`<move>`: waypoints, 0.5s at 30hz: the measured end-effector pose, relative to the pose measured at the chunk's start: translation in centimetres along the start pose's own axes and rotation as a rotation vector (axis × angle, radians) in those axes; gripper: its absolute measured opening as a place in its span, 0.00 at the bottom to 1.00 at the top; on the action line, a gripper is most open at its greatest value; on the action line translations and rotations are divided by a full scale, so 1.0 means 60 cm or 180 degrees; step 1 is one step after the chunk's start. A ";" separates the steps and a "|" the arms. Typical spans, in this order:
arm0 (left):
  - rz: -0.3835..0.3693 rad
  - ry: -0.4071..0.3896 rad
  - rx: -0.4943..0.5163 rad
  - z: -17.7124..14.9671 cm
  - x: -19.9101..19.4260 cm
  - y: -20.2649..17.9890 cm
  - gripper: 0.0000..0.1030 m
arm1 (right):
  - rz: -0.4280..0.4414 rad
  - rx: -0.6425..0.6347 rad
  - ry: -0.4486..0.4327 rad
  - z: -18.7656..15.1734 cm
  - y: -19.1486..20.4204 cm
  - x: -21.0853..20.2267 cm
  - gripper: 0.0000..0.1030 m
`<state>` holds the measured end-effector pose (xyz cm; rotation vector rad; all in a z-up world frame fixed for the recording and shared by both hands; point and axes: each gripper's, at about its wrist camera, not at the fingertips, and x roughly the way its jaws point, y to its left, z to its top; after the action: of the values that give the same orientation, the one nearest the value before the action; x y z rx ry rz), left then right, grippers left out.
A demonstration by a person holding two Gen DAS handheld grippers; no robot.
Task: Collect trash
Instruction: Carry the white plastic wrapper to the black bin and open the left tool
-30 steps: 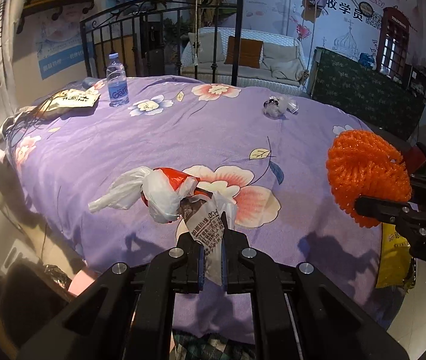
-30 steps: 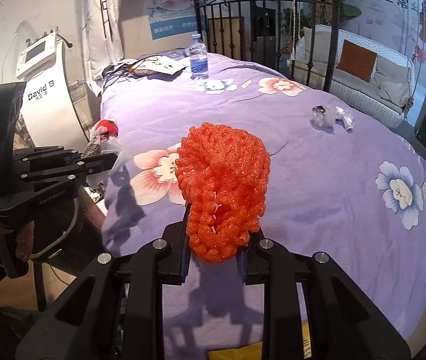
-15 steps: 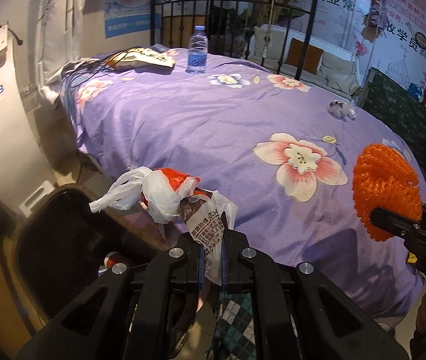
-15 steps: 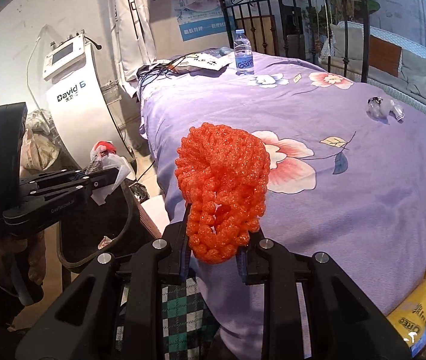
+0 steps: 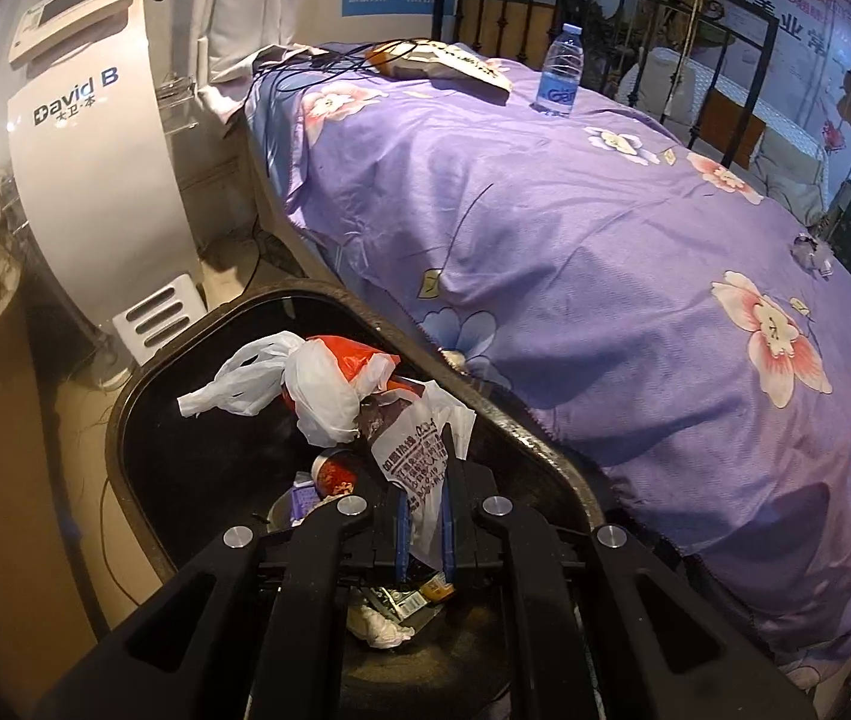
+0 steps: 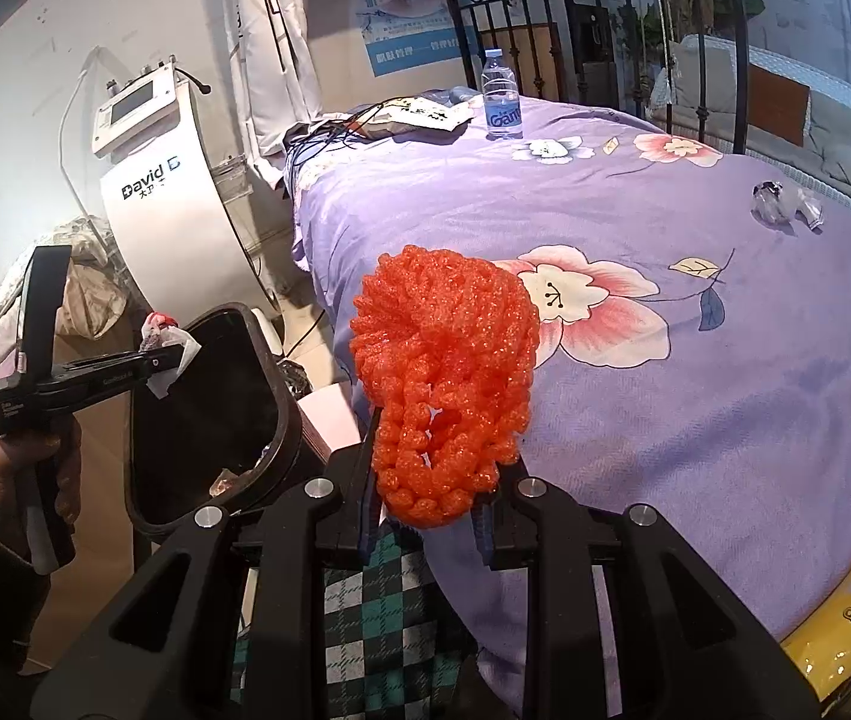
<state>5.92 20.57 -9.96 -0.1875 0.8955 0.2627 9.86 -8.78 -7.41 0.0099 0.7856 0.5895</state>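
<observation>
Left gripper (image 5: 424,531): matte black, blue-edged finger pads, round silver screws. Right gripper (image 6: 425,516): identical black build, silver screws. Left hand (image 6: 29,480): dark sleeve cuff. Green, black and white checked trousers (image 6: 377,630).

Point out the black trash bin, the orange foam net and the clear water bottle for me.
black trash bin (image 5: 551,456), left wrist view, its right rim.
orange foam net (image 6: 443,354), right wrist view, its middle.
clear water bottle (image 6: 502,99), right wrist view, its body above the label.

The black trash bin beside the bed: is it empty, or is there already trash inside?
Not empty. The black trash bin has no lid on, and wrappers and a crumpled white tissue lie at its bottom, in the left wrist view.
</observation>
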 end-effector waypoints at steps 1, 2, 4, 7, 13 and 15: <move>0.0020 0.0061 -0.0006 0.000 0.007 0.005 0.07 | -0.0002 -0.0001 0.0000 0.001 -0.002 0.001 0.24; 0.0027 0.0124 -0.0027 -0.001 0.014 0.010 0.07 | 0.0001 0.0003 0.0000 0.001 -0.004 0.001 0.24; 0.0043 0.0266 -0.0084 -0.004 0.032 0.021 0.07 | 0.0012 0.0017 0.0005 0.000 -0.004 0.003 0.24; -0.0013 0.0492 -0.0205 -0.010 0.058 0.037 0.07 | 0.0019 0.0018 0.0023 -0.001 -0.003 0.007 0.24; 0.0032 0.0855 -0.0218 -0.025 0.095 0.042 0.32 | 0.0035 0.0019 0.0057 -0.002 0.000 0.014 0.24; 0.0008 0.0853 -0.0304 -0.028 0.096 0.050 0.60 | 0.0043 0.0010 0.0077 -0.003 0.004 0.018 0.24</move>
<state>7.20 23.83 -15.66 -0.3153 1.1497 0.2872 10.22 -8.11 -8.19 0.0110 0.8105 0.6022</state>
